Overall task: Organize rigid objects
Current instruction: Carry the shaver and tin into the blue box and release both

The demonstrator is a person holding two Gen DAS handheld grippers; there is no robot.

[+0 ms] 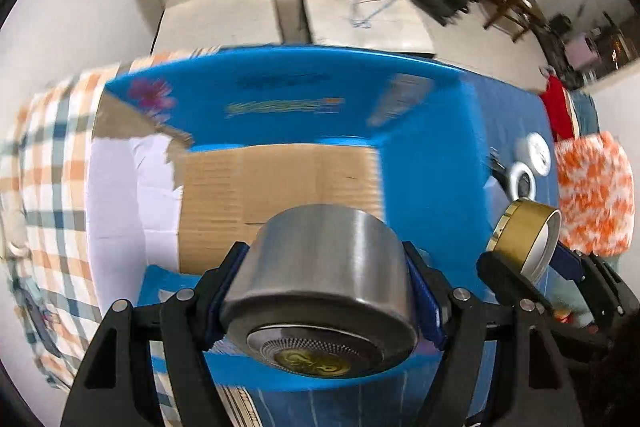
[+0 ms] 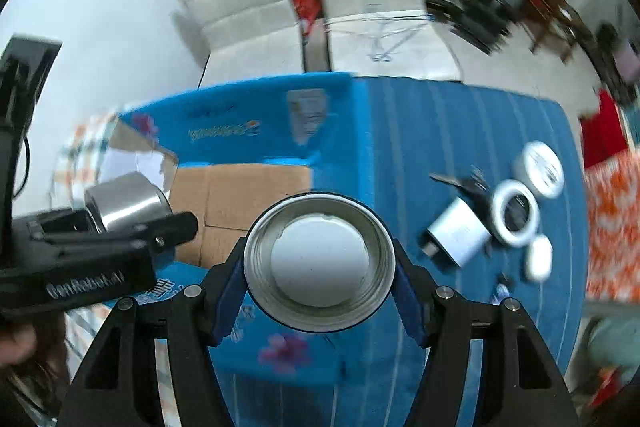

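The left gripper (image 1: pixel 326 291) has its fingers pressed against both sides of a silver metal tin (image 1: pixel 320 275), which lies on its side between the blue pads with its embossed, gold-centred end facing back toward the camera. Beyond the fingertips sits an open blue cardboard box (image 1: pixel 280 99) with a bare brown floor, one torn flap standing to the far left of the fingers. The right gripper (image 2: pixel 319 263) clamps a gold-sided round tin (image 2: pixel 319 259) between its own blue pads, the open mouth turned toward the camera so the pale inner base shows. In the left wrist view this gold tin appears off to the right of the left fingers, held above the blue striped cloth (image 2: pixel 440 131). In the right wrist view the left gripper with its silver tin is off to the left of the right fingers, over the box's near left corner. Ahead and to the right of the right fingers, lying on the cloth, are a white charger block (image 2: pixel 458 237), a white ring (image 2: pixel 514 213), a round white container (image 2: pixel 540 169) and a small white case (image 2: pixel 538 259), close together; dark items just beyond the charger are too blurred to identify.
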